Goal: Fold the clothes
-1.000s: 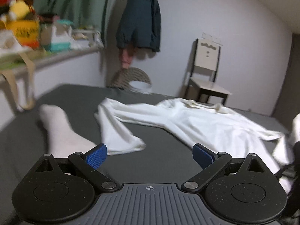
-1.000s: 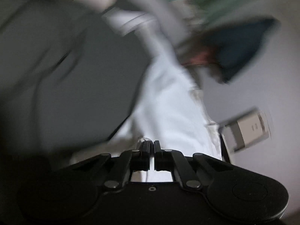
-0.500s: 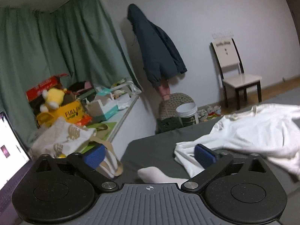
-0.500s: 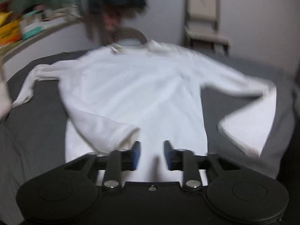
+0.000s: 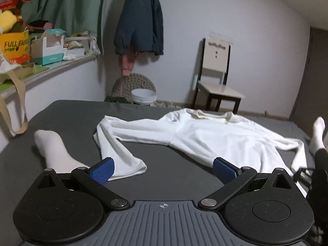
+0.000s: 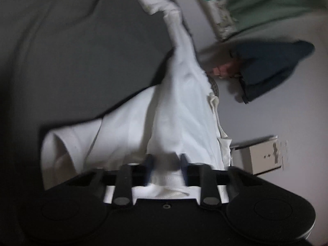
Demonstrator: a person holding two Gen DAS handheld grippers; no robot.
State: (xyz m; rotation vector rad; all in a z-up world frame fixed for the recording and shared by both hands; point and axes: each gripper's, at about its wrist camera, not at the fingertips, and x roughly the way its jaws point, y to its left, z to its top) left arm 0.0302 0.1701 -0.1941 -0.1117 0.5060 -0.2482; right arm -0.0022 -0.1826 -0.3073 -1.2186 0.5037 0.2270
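1. At 9 o'clock in the left wrist view a white sock lay on the dark grey bed, apart from the shirt. A second sock, worn on a foot, showed at 3 o'clock.
2. The left tool hung low over the bed with its blue pads spread wide and nothing between them. The cuff of the near sleeve lay just ahead of its left pad.
3. The white long-sleeved shirt lay spread on the bed, collar toward 12 o'clock and both sleeves out to the sides, so it was not folded.
4. The right tool stood partly open astride the hem. Cloth filled the gap, but blur hid whether the pads pinched it.
5. The step in hand was judged to be smoothing the shirt flat for folding. To do it well, the right tool should take only the hem's edge and pull it straight and low. The left tool should close on the cuff rather than the sheet, so the sleeve could be laid across the body without creases.
6. A second earlier the right tool's pads had been shut together. Half a second earlier they were parted over the shirt in a level view, whereas now that view was rolled sideways.
7. The left view had swung toward the curtain and shelf half a second earlier. It had come back to nearly the framing of a second before.
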